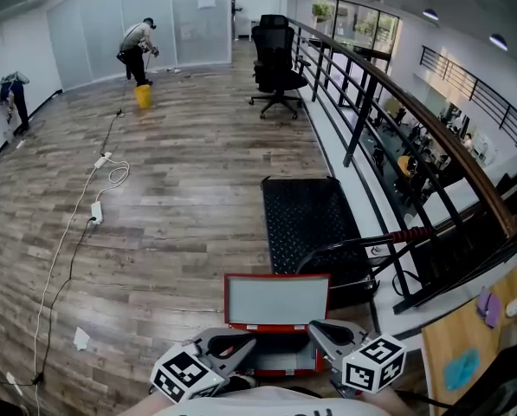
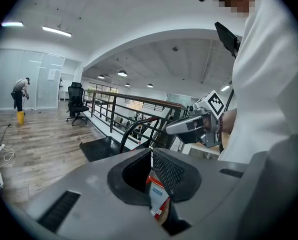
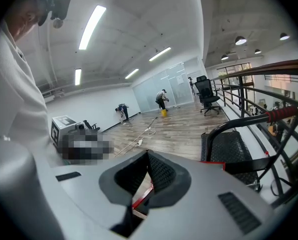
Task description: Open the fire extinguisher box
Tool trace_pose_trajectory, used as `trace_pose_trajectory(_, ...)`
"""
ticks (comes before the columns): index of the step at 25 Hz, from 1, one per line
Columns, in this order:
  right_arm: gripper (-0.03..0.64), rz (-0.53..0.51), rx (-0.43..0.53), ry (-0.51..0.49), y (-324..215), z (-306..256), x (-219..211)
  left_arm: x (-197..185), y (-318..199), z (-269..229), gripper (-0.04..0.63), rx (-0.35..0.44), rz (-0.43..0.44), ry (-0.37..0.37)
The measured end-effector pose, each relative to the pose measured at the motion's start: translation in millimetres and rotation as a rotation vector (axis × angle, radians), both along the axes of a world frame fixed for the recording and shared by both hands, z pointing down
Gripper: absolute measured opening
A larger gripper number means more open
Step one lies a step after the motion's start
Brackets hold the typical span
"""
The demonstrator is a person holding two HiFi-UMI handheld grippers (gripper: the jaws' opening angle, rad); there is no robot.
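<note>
Left gripper (image 1: pixel 243 346) clenched, nothing in it | right gripper (image 1: pixel 317 328) clenched too, also empty | fire extinguisher box (image 1: pixel 275 302) on the floor, just under both tips | I see its far edge near the black mat (image 1: pixel 310 219) | railing (image 1: pixel 371 120) hems my right; wood floor (image 1: pixel 171 198) opens wide to my left

A red box (image 1: pixel 276 301) is sitting on the wood floor (image 1: pixel 180 189) with its lid standing up. The left gripper (image 1: pixel 245 347) and the right gripper (image 1: pixel 319 329) are hovering just over it. A black mat (image 1: pixel 308 219) is lying behind the box, beside a railing (image 1: pixel 388 94). Far off, a person (image 1: pixel 138 48) is bending by a yellow bucket (image 1: pixel 143 96).
</note>
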State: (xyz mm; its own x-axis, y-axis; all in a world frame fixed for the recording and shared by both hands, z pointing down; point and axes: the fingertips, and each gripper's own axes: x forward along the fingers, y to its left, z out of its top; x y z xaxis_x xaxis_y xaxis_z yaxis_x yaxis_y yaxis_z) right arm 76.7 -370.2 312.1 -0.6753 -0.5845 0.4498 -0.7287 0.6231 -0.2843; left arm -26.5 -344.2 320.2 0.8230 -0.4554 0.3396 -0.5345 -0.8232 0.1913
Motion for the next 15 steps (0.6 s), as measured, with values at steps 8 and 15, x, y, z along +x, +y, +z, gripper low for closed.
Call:
trace_pose_trajectory(8,0.009,-0.002,0.002,0.000,-2.7,2.5,-0.8,-4.1,-2.6,2.8,0.018,-0.007,-0.016,0.004)
trace_pose_trajectory(15,0.009,-0.012,0.001,0.009,-3.6,4.2,0.4,-1.1,-4.5,3.2,0.018,-0.010,-0.018,0.005)
